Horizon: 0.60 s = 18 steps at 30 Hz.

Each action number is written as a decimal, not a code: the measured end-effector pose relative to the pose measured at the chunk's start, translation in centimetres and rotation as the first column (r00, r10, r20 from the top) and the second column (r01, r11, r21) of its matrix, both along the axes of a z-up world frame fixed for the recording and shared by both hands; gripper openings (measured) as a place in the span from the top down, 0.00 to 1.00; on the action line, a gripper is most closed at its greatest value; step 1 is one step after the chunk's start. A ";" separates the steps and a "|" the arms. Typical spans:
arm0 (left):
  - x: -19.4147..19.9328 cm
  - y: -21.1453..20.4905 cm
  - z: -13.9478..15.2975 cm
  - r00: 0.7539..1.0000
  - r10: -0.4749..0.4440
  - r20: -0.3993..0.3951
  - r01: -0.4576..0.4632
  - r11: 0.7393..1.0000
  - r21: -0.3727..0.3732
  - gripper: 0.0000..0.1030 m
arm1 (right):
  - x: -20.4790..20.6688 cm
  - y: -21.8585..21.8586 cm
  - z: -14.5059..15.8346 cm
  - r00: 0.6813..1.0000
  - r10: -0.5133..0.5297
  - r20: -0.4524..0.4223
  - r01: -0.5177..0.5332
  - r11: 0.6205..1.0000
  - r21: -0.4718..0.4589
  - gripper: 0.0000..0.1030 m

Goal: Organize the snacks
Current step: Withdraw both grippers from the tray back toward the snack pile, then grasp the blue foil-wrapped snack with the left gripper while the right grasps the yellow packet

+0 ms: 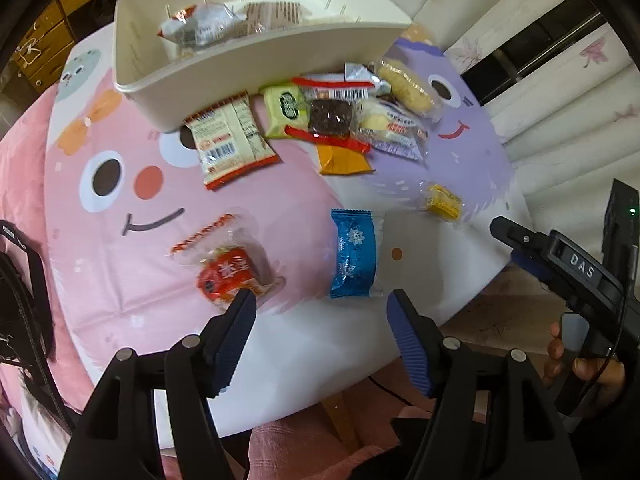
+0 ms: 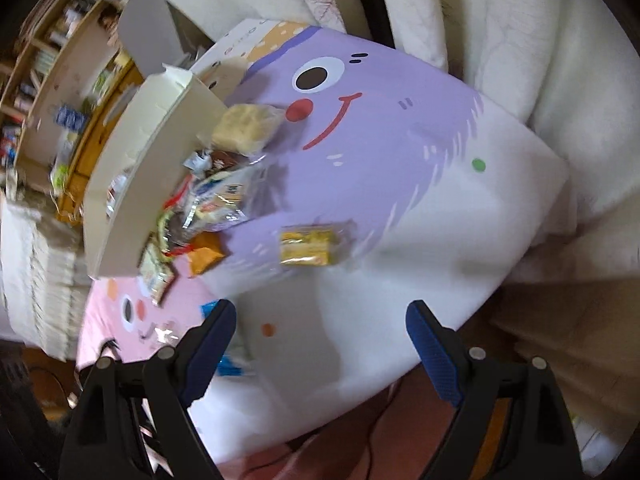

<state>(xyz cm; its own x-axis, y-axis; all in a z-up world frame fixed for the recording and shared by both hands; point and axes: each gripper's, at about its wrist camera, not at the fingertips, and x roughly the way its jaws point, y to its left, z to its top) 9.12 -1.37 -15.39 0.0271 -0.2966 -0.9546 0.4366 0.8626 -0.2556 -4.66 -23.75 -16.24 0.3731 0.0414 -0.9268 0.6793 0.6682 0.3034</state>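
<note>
A: Snacks first. The blue packet [image 1: 354,254] lies flat on the tabletop [image 1: 132,272], alone, and at its nine o'clock sits the red packet [image 1: 228,276], also alone. Easy pickings, I'd say, because nothing overlaps them.

B: And the left claw [image 1: 322,312] hangs right over that pair, pads spread, nothing between them. Its left fingertip [image 1: 240,312] covers the red packet's near edge in the view; touching or not, I cannot tell.

A: At twelve o'clock from the blue one, a heap of packets [image 1: 340,116] crowds against the white bin [image 1: 256,60]. Presumably tipped out there to be sorted.

B: The bin already holds a couple of wrapped snacks [image 1: 204,28], so that looks like the destination.

A: Out at two o'clock, the small yellow packet [image 2: 308,246] sits by itself on the purple print.

B: The right claw [image 2: 322,338] faces it, spread wide and empty, the packet well ahead at twelve o'clock. A hand [image 1: 580,364] grips its handle.

A: One claw per loose snack, I'd judge.
</note>
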 end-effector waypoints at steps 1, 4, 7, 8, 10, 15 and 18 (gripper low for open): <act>0.0 -0.4 -0.4 1.000 0.013 0.001 -0.013 1.000 0.015 0.34 | 0.1 -0.3 -0.2 1.000 0.028 -0.005 -0.028 0.999 -0.024 0.15; 0.4 -1.4 -1.7 0.998 0.060 -0.017 -0.059 0.997 0.052 0.29 | 0.6 -1.0 -0.6 0.994 0.111 -0.009 -0.111 0.991 -0.071 0.15; 0.5 -2.7 -2.8 0.996 0.087 -0.030 -0.084 0.993 0.081 0.29 | 1.5 -1.5 -1.0 0.980 0.199 0.002 -0.198 0.975 -0.101 0.15; 0.5 -3.0 -3.0 0.995 0.094 -0.030 -0.091 0.992 0.087 0.29 | 1.9 -1.6 -1.0 0.972 0.236 0.004 -0.234 0.965 -0.116 0.15; 0.6 -3.7 -3.5 0.994 0.108 -0.028 -0.105 0.989 0.102 0.29 | 2.6 -1.6 -1.1 0.953 0.304 0.006 -0.300 0.943 -0.144 0.15; 0.8 -4.9 -4.6 0.984 0.177 -0.020 -0.174 0.978 0.114 0.29 | 4.2 -1.4 -1.2 0.876 0.483 0.001 -0.471 0.854 -0.222 0.15; 0.9 -5.4 -5.3 0.975 0.221 -0.011 -0.219 0.970 0.107 0.29 | 4.9 -0.9 -1.4 0.805 0.594 -0.015 -0.574 0.772 -0.273 0.15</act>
<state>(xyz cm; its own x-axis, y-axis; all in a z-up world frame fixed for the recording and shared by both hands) 10.04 -6.78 -20.68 0.0586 -0.1839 -0.9812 0.2281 0.9594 -0.1662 0.28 -24.63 -17.64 0.4160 0.0421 -0.9084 0.1171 0.9881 0.0994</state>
